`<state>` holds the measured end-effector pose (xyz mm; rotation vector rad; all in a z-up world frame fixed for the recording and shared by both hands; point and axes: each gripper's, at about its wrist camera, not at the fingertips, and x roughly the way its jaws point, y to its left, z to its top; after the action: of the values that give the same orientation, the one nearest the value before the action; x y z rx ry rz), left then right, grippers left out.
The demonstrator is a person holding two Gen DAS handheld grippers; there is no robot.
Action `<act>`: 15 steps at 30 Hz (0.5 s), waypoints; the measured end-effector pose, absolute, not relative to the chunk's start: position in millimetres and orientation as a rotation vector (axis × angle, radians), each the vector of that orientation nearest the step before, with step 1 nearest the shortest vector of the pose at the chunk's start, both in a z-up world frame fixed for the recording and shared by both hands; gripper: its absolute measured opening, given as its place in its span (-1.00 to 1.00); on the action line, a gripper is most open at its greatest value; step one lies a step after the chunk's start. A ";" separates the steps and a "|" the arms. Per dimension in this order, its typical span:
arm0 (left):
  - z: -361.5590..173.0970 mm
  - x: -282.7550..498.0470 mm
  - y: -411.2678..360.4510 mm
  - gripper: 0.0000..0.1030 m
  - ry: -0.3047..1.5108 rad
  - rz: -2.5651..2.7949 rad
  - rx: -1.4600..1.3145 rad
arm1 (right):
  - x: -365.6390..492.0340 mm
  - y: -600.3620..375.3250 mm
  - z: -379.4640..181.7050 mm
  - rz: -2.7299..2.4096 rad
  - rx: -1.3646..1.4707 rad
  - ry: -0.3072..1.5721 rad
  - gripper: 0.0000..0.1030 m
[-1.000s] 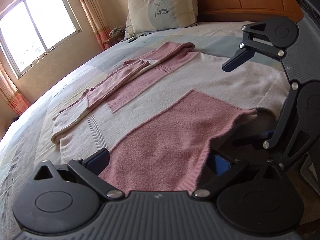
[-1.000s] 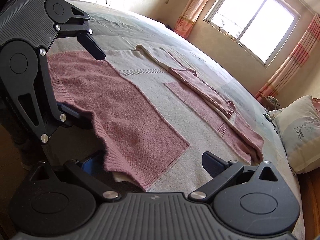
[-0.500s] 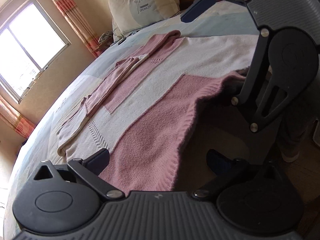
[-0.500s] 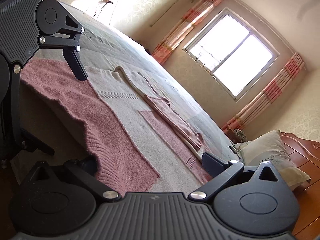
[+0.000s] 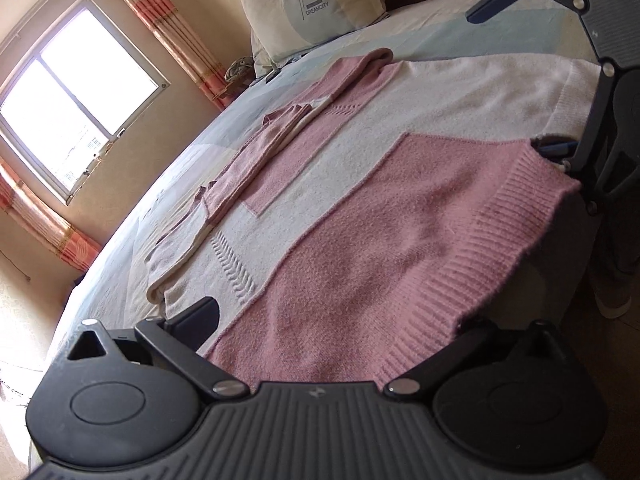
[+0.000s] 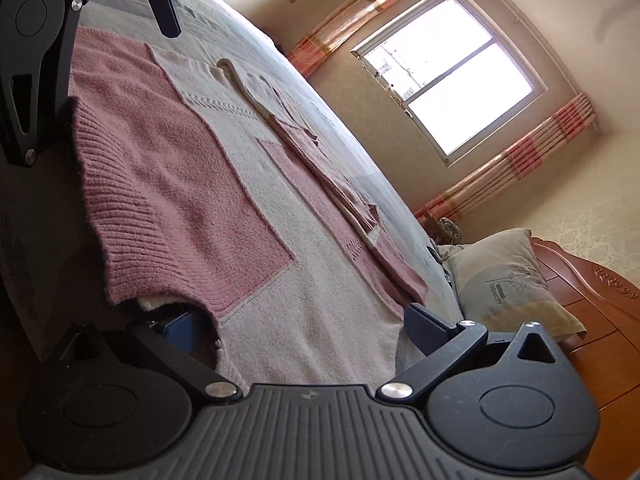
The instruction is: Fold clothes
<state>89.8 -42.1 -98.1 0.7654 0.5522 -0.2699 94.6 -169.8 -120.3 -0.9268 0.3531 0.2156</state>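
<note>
Sweater [image 5: 400,216], pink and cream, lies spread flat on the bed [image 5: 460,40], one sleeve folded across the body, ribbed hem [image 5: 492,256] at the near edge. My left gripper [image 5: 332,320] and right gripper [image 6: 304,320] both sit wide apart, each straddling a hem corner, one finger over the knit and one under. Neither is clamped. Pillow [image 5: 308,4] sits at the headboard.

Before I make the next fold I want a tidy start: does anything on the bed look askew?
The sweater lies flat, but its pink ribbed hem hangs off the bed edge. Nothing else stands out.
</note>
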 end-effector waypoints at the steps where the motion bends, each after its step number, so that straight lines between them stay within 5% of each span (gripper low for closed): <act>1: -98.2 90.6 -43.2 0.99 0.550 -0.271 0.766 | 95.8 -167.3 -120.9 0.206 -0.934 0.356 1.00; 15: -98.9 79.5 -22.9 0.99 0.543 -0.236 0.776 | 94.4 -182.3 -127.7 0.030 -1.069 0.457 1.00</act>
<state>79.5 -22.9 -98.9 0.7762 0.5426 -0.2357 94.4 -182.3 -127.7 -1.0688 0.4574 0.0297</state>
